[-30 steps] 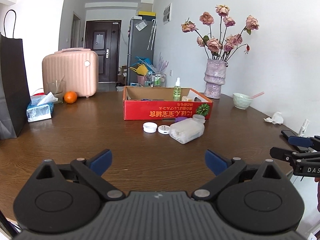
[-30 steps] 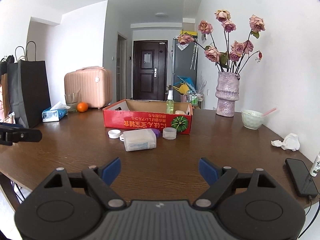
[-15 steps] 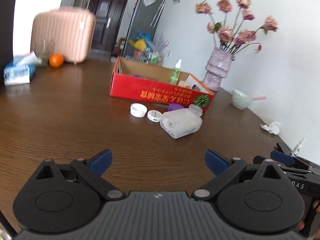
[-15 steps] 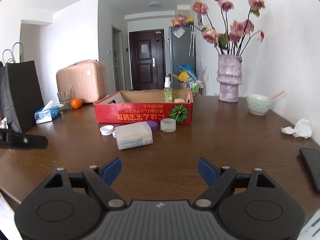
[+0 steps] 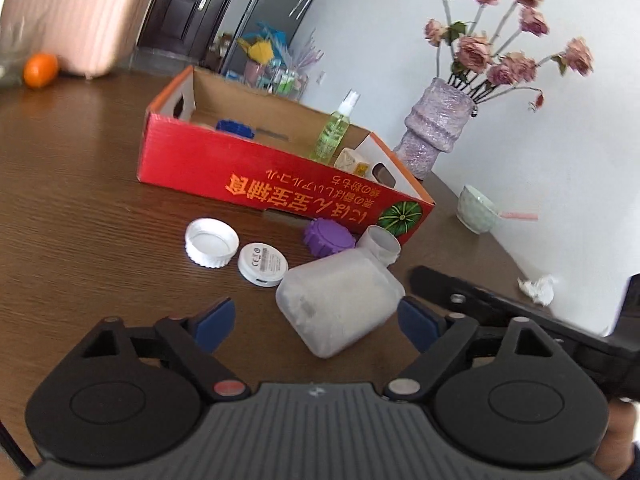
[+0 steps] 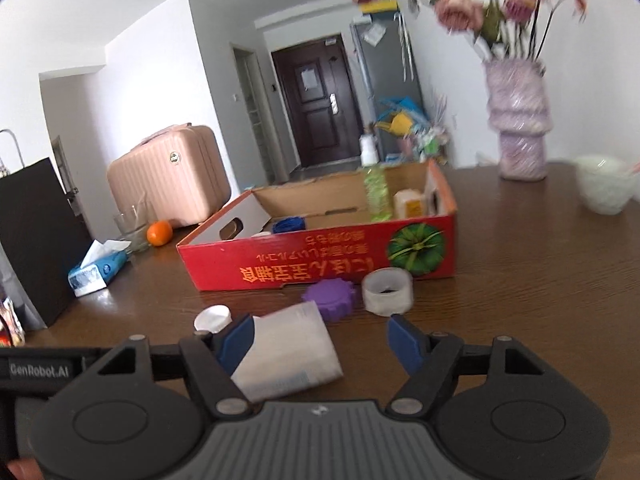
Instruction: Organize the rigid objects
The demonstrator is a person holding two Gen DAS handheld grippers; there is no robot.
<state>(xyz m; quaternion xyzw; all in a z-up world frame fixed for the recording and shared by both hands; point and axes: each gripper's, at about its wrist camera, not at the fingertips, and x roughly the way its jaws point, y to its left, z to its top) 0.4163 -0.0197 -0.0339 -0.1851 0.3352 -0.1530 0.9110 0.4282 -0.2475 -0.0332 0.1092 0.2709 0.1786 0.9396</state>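
Observation:
A frosted white plastic container (image 5: 340, 300) lies on its side on the brown table, in front of a red cardboard box (image 5: 280, 192). My left gripper (image 5: 316, 322) is open, its fingertips on either side of the container's near end. My right gripper (image 6: 324, 340) is open; the container (image 6: 288, 352) lies between its fingers, close to the left one. Around it lie a white ribbed lid (image 5: 211, 242), a small round white case (image 5: 262, 265), a purple ribbed lid (image 5: 328, 237) and a clear round tub (image 6: 387, 291). The box holds a green spray bottle (image 5: 334, 130).
A purple vase of dried roses (image 5: 436, 132) and a pale green bowl (image 5: 478, 210) stand right of the box. An orange (image 6: 159, 233), a tissue pack (image 6: 96, 272), a pink suitcase (image 6: 172, 180) and a black bag (image 6: 36, 240) are at the left. A crumpled tissue (image 5: 538, 288) lies at the right.
Both grippers have moved forward and down to the frosted container, which now lies between their open fingers. The objects on the table have not moved.

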